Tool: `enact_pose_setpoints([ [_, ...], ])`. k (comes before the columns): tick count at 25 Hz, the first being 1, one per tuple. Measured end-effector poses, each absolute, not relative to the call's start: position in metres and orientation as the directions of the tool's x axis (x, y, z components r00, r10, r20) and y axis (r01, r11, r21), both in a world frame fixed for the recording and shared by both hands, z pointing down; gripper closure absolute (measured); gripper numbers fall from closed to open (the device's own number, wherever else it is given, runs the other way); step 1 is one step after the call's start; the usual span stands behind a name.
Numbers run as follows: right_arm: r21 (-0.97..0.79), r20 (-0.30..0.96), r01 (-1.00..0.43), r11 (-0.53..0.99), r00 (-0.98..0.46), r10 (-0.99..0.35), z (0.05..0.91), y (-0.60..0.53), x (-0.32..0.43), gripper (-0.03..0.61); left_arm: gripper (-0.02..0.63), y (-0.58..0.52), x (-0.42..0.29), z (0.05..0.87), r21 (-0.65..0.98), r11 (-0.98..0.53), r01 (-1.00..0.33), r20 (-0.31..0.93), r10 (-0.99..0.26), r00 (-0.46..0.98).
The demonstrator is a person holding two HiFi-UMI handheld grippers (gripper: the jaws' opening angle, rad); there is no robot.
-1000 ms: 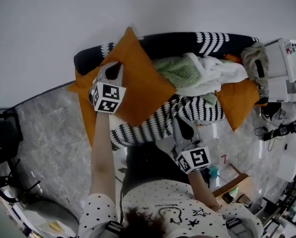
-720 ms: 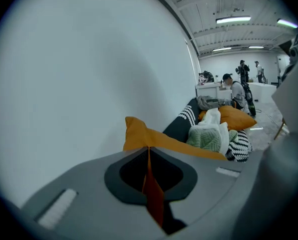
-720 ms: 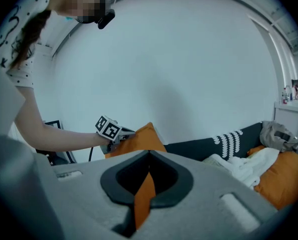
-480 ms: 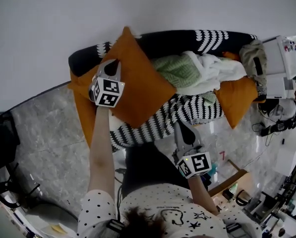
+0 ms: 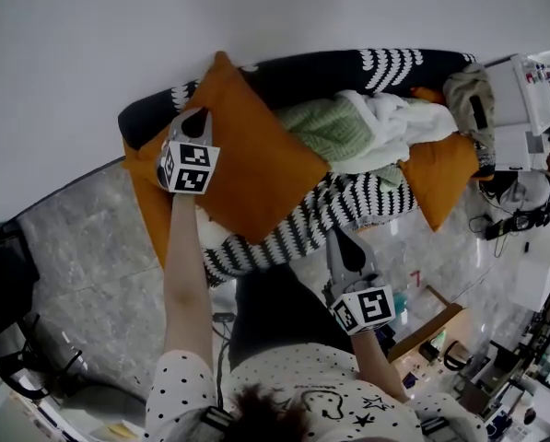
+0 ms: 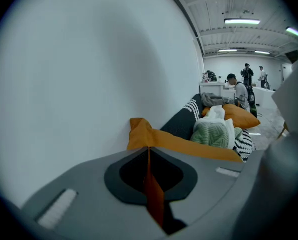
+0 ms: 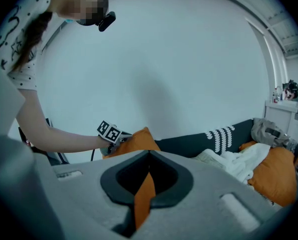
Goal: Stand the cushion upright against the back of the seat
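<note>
On the black-and-white patterned sofa's [image 5: 348, 67] left end, up against its backrest: large orange fabric cushion [image 5: 251, 168]. Right of it, heaped green-and-white blankets [image 5: 357, 136], then second orange cushion [image 5: 445, 178].

A plain white wall [image 5: 256, 17] rises just beyond the left gripper [image 5: 194, 120], right behind the dark sofa [image 5: 330, 67]. Grey marbled floor [image 5: 81, 247] spreads below it and to its left. Far off to its right stand white tables [image 6: 213, 88] under ceiling strip lights [image 6: 241, 21].
</note>
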State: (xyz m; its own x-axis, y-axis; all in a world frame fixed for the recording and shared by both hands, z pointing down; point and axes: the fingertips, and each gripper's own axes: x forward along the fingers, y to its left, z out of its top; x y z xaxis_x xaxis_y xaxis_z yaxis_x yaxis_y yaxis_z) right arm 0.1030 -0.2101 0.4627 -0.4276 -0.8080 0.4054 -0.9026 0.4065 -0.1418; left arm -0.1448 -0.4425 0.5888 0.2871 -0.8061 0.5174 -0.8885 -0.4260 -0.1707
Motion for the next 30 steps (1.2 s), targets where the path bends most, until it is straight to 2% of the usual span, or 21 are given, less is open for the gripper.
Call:
enact_pose_setpoints([
  [30,-0.123,0.424,-0.910,0.396,-0.409,-0.808,0.465,-0.217,0.096,0.584,0.598,-0.465,-0.160,0.626,-0.174,-0.442,-0.880,0.564,-0.778,0.279],
])
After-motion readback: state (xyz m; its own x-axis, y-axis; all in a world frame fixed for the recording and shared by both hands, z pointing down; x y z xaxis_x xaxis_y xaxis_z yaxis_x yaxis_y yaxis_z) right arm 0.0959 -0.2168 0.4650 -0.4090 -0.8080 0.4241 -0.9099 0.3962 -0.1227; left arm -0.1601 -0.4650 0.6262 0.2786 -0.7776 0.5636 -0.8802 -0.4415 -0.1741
